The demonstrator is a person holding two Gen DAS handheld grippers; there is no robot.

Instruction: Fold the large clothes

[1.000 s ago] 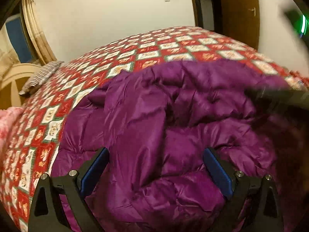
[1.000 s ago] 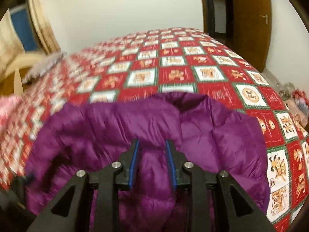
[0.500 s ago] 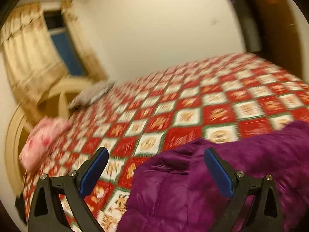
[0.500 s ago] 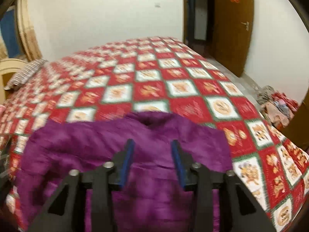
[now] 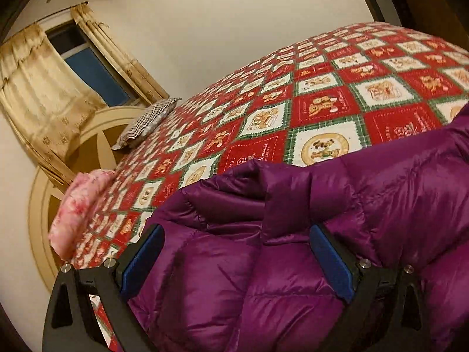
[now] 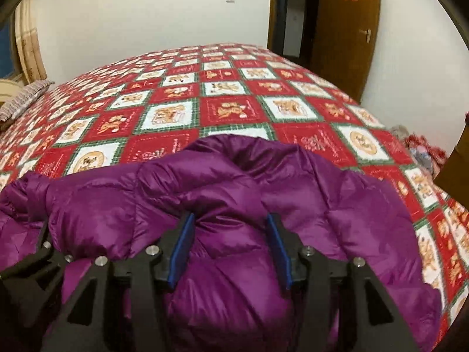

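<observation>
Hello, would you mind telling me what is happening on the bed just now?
A person with a gripper in each hand is folding a purple puffer jacket on the patchwork bedspread. The right gripper, its jaws just opened, straddles a puffy fold without pinching. The left gripper hangs wide open over the jacket's edge.

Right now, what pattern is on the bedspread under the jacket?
Red and white squares with bear pictures, edged in green plaid. The bedspread shows best in the right wrist view.

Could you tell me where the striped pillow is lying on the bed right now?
The striped pillow lies at the head of the bed, by the cream headboard under the curtained window, left in both views and well beyond the purple jacket.
</observation>
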